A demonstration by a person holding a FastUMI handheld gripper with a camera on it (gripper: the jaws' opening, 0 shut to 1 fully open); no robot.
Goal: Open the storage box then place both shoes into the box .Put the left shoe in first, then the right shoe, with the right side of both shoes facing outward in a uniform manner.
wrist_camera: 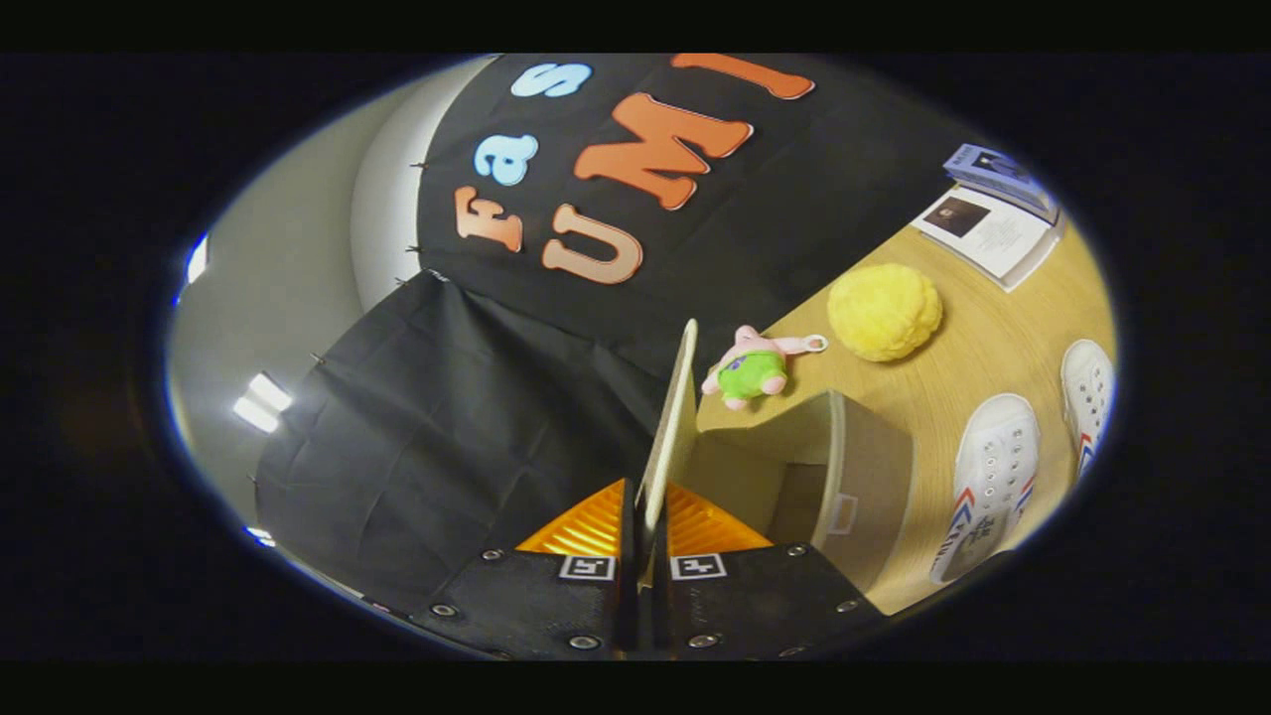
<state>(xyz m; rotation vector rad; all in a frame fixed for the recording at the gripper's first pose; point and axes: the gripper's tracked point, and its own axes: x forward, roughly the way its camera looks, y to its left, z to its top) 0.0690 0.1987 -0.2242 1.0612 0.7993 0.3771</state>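
Between the gripper [645, 521] fingers, pinched tight, the thin flat lid [673, 417] above the open rectangular storage box [834, 467].

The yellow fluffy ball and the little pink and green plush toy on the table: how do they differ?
The yellow ball is plainly larger than the plush toy. The ball is one colour and round; the toy is pink with green, with limbs and a loop at one end. The toy lies right beside the open storage box, whose lid is pinched in the gripper; the ball sits farther off. Both look soft and rest on the wooden table.
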